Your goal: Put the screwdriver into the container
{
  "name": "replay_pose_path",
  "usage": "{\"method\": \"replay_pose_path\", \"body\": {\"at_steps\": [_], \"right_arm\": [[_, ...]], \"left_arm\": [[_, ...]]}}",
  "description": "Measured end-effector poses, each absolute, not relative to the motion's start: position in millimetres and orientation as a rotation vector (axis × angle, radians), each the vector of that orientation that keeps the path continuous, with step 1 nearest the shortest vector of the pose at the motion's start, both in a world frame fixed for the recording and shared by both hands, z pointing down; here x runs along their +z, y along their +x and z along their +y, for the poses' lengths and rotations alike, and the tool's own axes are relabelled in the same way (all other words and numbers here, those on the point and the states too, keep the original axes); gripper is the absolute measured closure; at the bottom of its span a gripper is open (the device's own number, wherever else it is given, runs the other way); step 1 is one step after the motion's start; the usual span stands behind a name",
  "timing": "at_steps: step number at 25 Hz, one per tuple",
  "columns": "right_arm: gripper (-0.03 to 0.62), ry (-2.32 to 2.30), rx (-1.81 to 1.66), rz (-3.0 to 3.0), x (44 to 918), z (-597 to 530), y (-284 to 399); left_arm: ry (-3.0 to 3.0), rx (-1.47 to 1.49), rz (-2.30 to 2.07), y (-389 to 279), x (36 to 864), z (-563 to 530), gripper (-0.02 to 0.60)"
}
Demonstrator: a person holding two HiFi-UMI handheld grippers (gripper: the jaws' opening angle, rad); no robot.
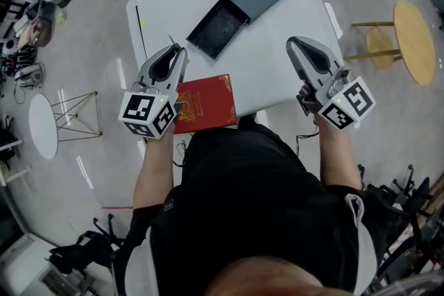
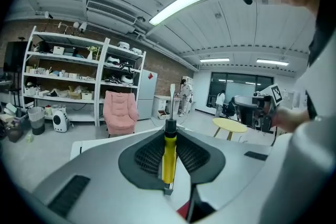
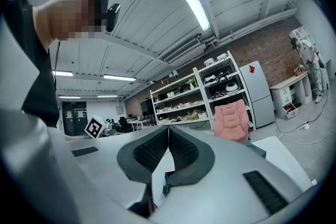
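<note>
Head view, table: the white table (image 1: 263, 73) is seen from above, with the person standing at its near edge.
Head view, container: the dark container (image 1: 220, 29) lies on the far half of the table. Its tray is slid out of the sleeve and open upward.
Head view, red book: the red book (image 1: 206, 104) lies flat at the near left edge, just beside the left tongs.
Head view, left tongs: the left tongs (image 1: 177, 52) are held over the table's left side, near the tray's near end but apart from it.
Head view, screwdriver: the screwdriver (image 1: 171, 41) shows only as a thin shaft sticking out past the tips of the left tongs. It is not in the container.
Head view, right tongs: the right tongs (image 1: 295, 45) are over the table's right side, well apart from the container.
Left gripper view, grip: the left tongs are clenched on the screwdriver's yellow handle, which stands upright between the pads. A black collar, the shaft and a flat tip reach beyond the tips.
Left gripper view, room: a pink armchair (image 2: 120, 111) stands beside white shelves (image 2: 68, 78).
Right gripper view, grip: the right tongs are pressed together tip to tip, with nothing between them.
Right gripper view, room: the pink armchair and the shelves stand behind.
</note>
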State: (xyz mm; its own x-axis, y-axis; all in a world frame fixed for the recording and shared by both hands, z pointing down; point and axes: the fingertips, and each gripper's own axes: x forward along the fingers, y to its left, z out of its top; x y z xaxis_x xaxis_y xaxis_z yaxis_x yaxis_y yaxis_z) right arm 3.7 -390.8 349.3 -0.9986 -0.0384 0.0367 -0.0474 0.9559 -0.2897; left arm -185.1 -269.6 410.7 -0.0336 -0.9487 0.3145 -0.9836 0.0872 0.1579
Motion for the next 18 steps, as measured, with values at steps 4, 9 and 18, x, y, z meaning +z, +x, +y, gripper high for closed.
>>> {"method": "replay_pose_path", "body": {"at_steps": [4, 9, 18], "right_arm": [[0.563, 0.023, 0.496, -3.061, 358, -398, -8], [0.563, -0.013, 0.483, -3.035, 365, -391, -27], [0.563, 0.041, 0.537, -3.032, 370, -398, -29]], "left_arm": [[1.901, 0.156, -2.020, -187, 417, -287, 0.503], [1.907, 0.152, -1.937, -190, 439, -302, 0.503], [1.868, 0.169, -1.788, -191, 487, -330, 0.503]]}}
